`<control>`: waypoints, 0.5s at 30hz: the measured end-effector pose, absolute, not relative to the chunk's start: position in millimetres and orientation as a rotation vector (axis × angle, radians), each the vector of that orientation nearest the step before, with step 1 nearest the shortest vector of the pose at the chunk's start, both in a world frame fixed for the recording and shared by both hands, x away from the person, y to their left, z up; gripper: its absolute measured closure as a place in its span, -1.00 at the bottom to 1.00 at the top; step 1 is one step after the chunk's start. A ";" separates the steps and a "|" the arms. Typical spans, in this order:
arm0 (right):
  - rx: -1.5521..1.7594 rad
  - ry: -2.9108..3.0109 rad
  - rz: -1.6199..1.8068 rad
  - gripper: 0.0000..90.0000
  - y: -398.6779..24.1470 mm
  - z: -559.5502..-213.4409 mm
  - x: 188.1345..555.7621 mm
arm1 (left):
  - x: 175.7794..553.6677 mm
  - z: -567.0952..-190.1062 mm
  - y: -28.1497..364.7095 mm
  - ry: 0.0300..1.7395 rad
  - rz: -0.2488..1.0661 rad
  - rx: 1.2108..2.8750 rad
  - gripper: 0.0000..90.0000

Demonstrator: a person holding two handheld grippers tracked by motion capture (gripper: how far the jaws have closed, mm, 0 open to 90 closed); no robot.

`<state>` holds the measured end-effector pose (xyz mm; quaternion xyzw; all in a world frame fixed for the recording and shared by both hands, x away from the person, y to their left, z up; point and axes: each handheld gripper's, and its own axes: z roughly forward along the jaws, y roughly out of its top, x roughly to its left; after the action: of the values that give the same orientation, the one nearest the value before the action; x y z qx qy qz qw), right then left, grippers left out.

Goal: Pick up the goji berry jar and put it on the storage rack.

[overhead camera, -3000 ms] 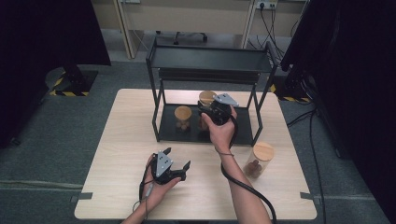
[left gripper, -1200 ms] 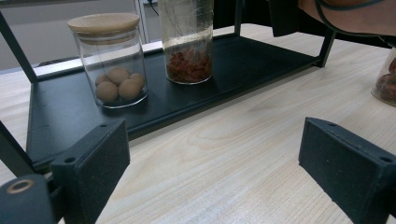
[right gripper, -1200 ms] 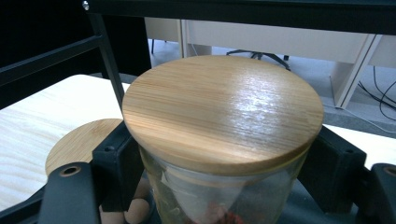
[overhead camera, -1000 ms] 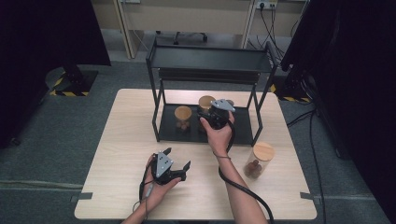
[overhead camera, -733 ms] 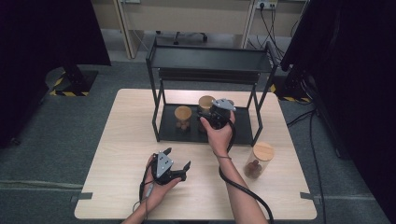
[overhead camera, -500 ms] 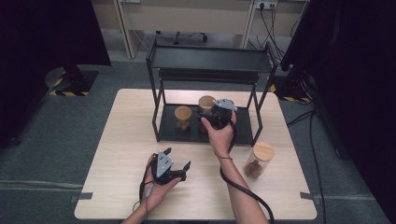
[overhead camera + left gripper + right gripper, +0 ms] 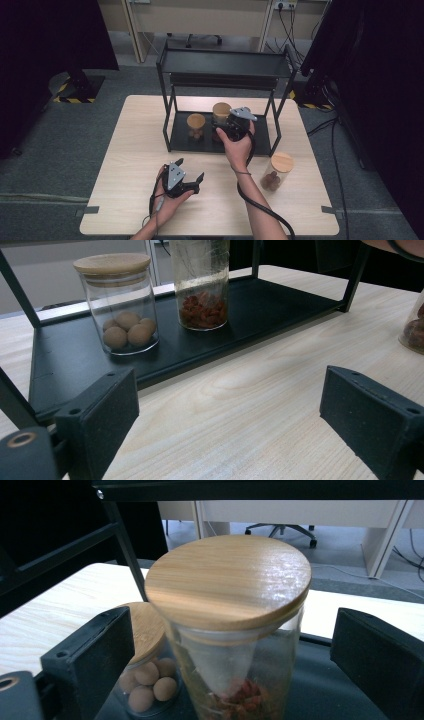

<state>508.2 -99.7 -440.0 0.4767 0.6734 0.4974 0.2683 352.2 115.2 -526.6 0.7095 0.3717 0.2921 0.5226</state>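
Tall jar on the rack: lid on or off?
On. The tall jar wears its wooden lid, seated flat on the glass rim.

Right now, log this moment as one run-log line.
right gripper: open, fingers either side of tall red-filled jar on rack's lower shelf | left gripper: open, above table | short jar: beside tall jar

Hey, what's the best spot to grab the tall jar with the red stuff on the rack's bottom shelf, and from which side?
Probably by the glass wall just below the wooden lid of the tall jar, coming level from the open front of the rack. It stands upright and round, the top shelf blocks a drop from above, and the right tongs already straddle it, open.
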 end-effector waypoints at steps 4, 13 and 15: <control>1.277 1.828 1.332 -0.91 -100.2 -441.9 505.0 | 352.2 -526.5 115.2 0.890 0.700 1.699 -0.81; 1.274 1.842 1.336 -0.91 -101.0 -446.4 493.3 | 352.2 -526.5 115.1 0.891 0.701 1.699 -0.81; 1.270 1.846 1.335 -0.91 -102.1 -447.1 490.7 | 352.2 -526.5 115.2 0.891 0.701 1.701 -0.81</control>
<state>490.7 -102.1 -447.1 0.4699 0.6828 0.4936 0.2634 352.2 115.2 -526.5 0.7100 0.3719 0.2927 0.5215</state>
